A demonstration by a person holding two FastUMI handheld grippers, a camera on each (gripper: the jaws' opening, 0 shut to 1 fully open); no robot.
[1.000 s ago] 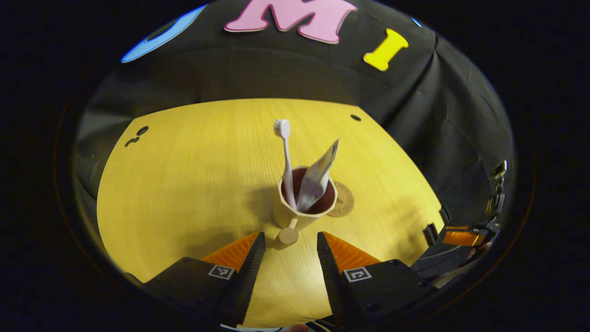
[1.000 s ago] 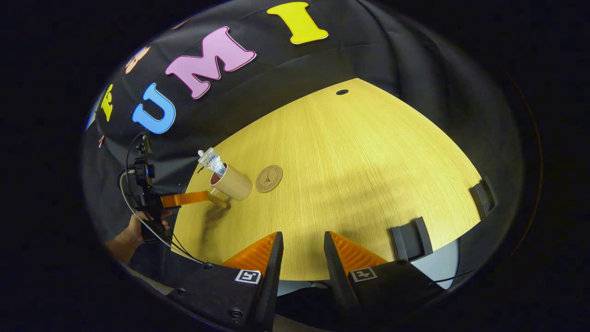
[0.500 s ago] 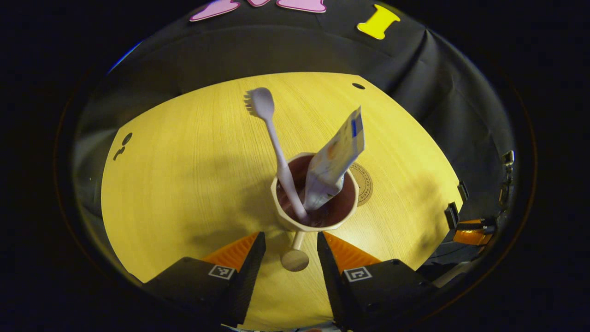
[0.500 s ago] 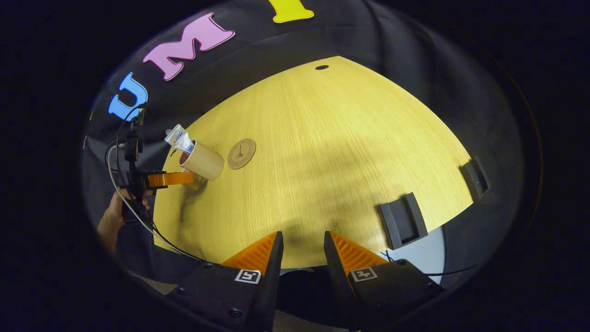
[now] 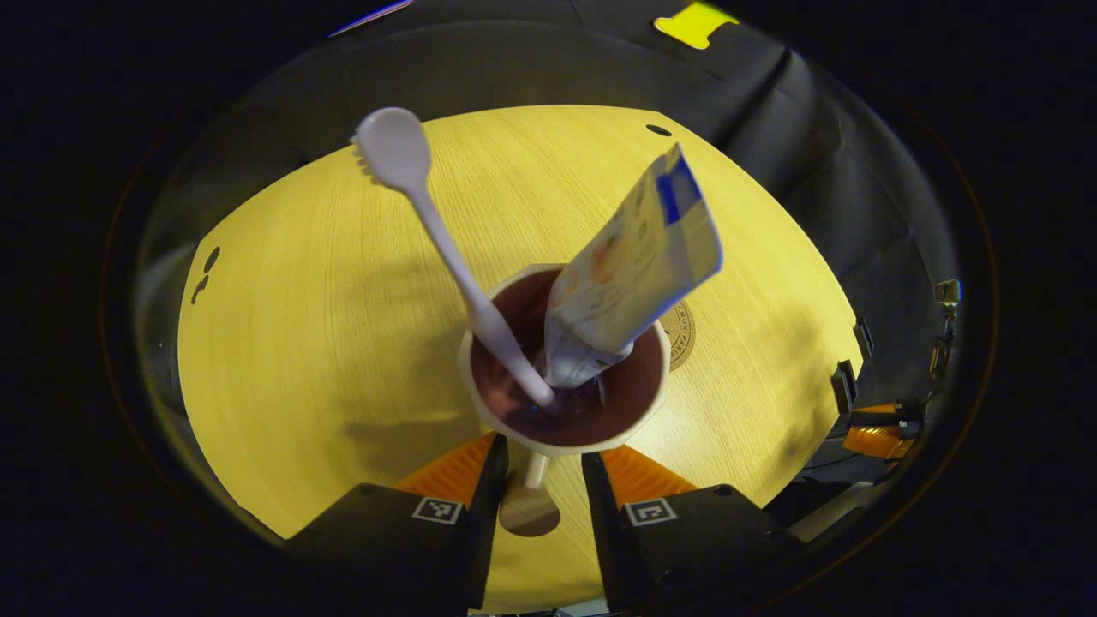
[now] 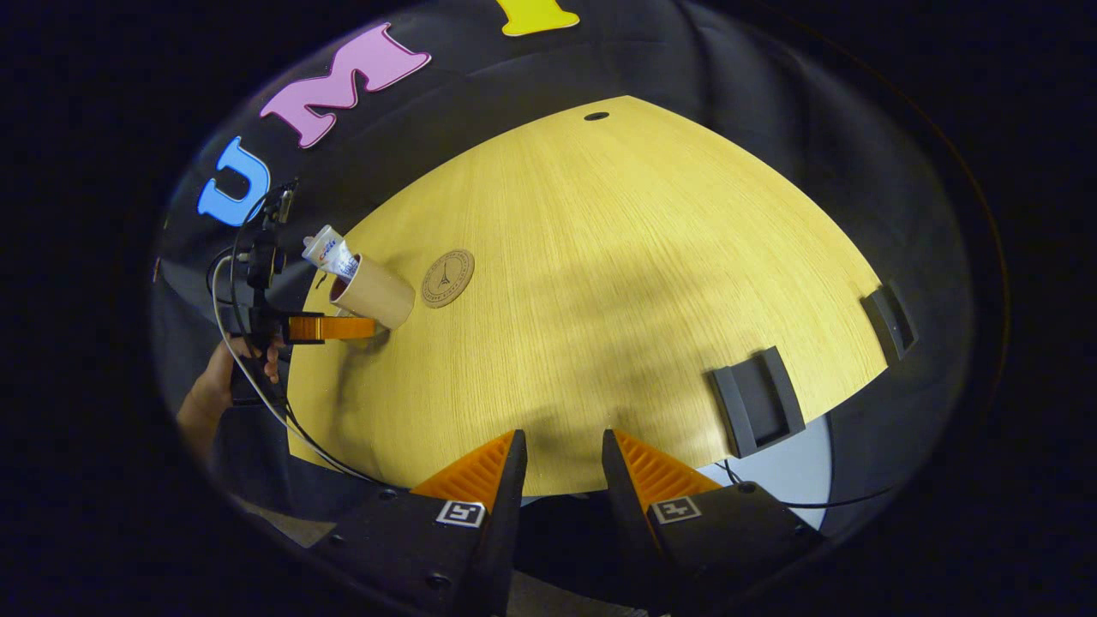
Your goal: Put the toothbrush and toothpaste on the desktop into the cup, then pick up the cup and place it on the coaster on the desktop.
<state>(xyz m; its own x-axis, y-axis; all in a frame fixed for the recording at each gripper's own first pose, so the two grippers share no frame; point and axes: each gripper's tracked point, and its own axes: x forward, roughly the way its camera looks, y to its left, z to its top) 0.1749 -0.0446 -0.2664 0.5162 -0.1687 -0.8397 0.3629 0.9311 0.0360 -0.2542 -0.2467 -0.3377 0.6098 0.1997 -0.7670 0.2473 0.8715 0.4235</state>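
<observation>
Left hand-held gripper (image 5: 540, 480) straddles the cup (image 5: 561, 420) handle, beside the coaster (image 5: 680, 332).

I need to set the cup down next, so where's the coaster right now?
In the left gripper view the coaster lies flat on the desk just right of the cup, partly hidden behind it.

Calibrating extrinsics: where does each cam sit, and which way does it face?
Left gripper view: on the left gripper, looking down into the cup holding toothbrush and toothpaste; its fingers straddle the cup handle.
Right gripper view: on the right gripper at the desk edge, facing across; a hand shows.
Shared: cup, coaster, desk.
</observation>
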